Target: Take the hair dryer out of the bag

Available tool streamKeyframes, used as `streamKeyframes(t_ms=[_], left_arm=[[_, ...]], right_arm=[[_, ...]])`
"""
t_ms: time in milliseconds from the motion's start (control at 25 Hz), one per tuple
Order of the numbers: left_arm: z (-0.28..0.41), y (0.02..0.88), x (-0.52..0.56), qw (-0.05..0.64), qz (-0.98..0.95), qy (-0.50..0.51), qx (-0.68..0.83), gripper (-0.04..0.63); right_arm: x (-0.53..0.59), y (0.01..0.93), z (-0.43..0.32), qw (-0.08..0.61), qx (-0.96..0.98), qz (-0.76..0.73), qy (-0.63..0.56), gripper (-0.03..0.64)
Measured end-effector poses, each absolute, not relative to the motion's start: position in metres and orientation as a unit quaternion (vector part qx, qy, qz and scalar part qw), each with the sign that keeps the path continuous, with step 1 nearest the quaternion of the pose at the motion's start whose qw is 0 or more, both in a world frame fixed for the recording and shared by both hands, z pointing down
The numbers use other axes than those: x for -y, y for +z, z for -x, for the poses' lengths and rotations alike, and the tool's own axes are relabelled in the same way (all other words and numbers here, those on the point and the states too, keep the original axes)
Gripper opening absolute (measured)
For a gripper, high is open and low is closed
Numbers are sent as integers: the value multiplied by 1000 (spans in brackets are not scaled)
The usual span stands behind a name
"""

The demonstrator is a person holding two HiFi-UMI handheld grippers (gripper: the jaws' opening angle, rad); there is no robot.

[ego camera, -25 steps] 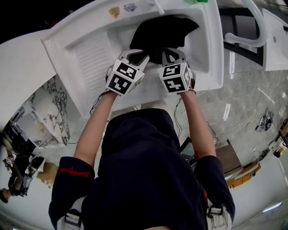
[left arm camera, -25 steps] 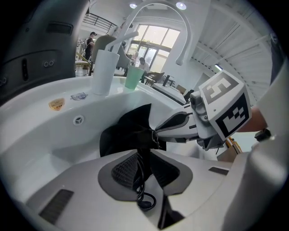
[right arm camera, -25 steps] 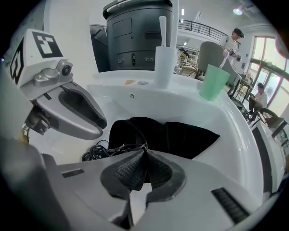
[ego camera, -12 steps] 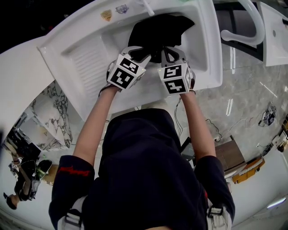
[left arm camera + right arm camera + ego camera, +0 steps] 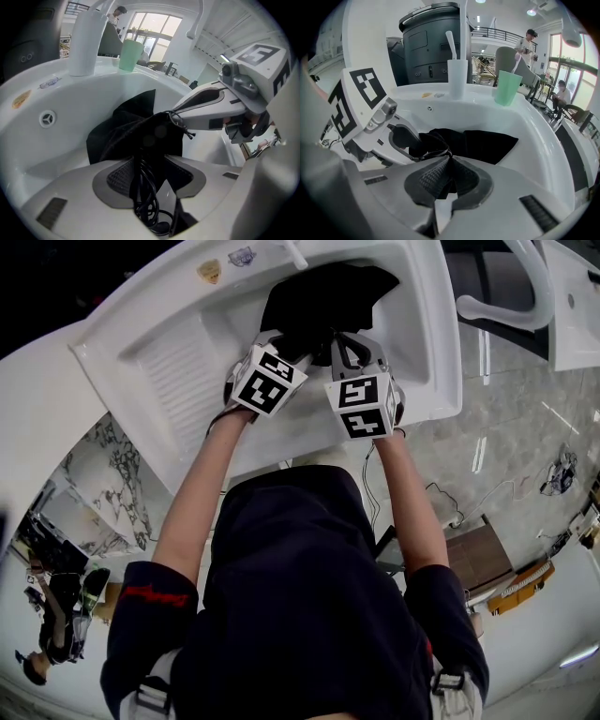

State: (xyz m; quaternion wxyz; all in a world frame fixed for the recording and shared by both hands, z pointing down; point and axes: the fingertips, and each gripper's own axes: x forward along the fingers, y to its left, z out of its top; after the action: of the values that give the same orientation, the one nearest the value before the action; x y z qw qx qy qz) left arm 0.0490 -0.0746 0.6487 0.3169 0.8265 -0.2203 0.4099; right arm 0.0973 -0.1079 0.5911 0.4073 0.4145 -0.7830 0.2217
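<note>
A black drawstring bag (image 5: pixel 319 296) lies crumpled in the white sink (image 5: pixel 187 362). My right gripper (image 5: pixel 342 341) is shut on the bag's gathered edge (image 5: pixel 440 152), with cloth pinched between its pads (image 5: pixel 429 180). Beside it, my left gripper (image 5: pixel 292 339) reaches into the bag's mouth. Its jaws are opening, and a coiled black cord (image 5: pixel 144 197) hangs loose between them (image 5: pixel 150 183) in front of the bag (image 5: pixel 126 126). The hair dryer's body is hidden. Each gripper shows in the other's view: the right gripper (image 5: pixel 206 110) and the left gripper (image 5: pixel 393 136).
A green cup (image 5: pixel 506 87) and a white cup (image 5: pixel 457 75) with a stick in it stand on the sink's back rim. A white tap (image 5: pixel 86 42) rises at the back, and an overflow hole (image 5: pixel 47 118) marks the basin wall. People stand far behind.
My left gripper has sunk deeper into the basin toward the bag and its jaws have spread. The right gripper has kept its place and its grip.
</note>
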Motion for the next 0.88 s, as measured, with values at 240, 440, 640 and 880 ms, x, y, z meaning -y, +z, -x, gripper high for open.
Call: streamKeyframes(t_ms=[240,440,640,880], left_arm=[[-53,663,78,311,-819,427,223,190],[-58,674,84,312,-816,433,223,199],[-62,684,87,312,-811,439,227,204],[-64,694,90,318,-807,443,225,212]], right_arm=[[107,592,-98,403,784,-416,223,43],[109,593,-100,398,785,-418,227,43],[108,594,-103,392,786,-418,232,43],[109,595,-105,388,786,-420,233,43]])
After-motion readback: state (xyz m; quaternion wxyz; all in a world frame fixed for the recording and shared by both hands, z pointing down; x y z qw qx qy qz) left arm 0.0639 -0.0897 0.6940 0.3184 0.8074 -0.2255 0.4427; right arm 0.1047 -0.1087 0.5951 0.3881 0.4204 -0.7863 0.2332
